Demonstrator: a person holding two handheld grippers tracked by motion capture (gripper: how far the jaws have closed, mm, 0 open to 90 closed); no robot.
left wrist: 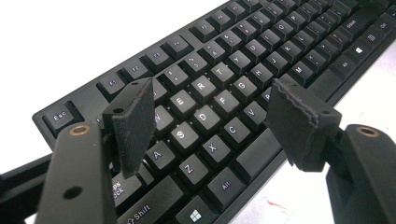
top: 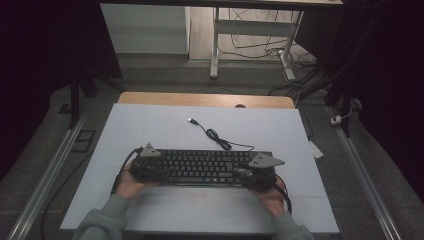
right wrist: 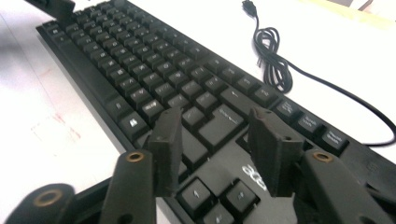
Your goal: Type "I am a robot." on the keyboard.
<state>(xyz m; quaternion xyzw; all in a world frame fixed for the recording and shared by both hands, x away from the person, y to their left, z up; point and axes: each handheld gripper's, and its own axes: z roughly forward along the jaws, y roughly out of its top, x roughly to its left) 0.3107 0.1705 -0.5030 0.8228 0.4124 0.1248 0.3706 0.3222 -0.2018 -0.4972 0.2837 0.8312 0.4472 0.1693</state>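
High view had your keyboard [top: 202, 166] lying flat on the near half of the white mat [top: 150, 125], its long axis running left to right, the key rows facing up and its cable [top: 220, 140] trailing off the far edge toward the plug [top: 191, 120]. Your left gripper [top: 161, 171] hovered over the left end and your right gripper [top: 246, 173] over the right end.

In the left gripper view your jaws stood wide apart above the letter keys [left wrist: 205, 114], clamped on nothing. In the right gripper view the jaws were also apart over the Enter and arrow keys [right wrist: 219, 122], pressing on nothing that could be seen.

Your risk, as I judged it, was in the grip. Had you closed on key tops rather than on the body's edges, caps could have popped off or the pads could have slipped. Had one end risen ahead of the other, the board could have tilted and slid. The loose cable could have dragged or snagged.
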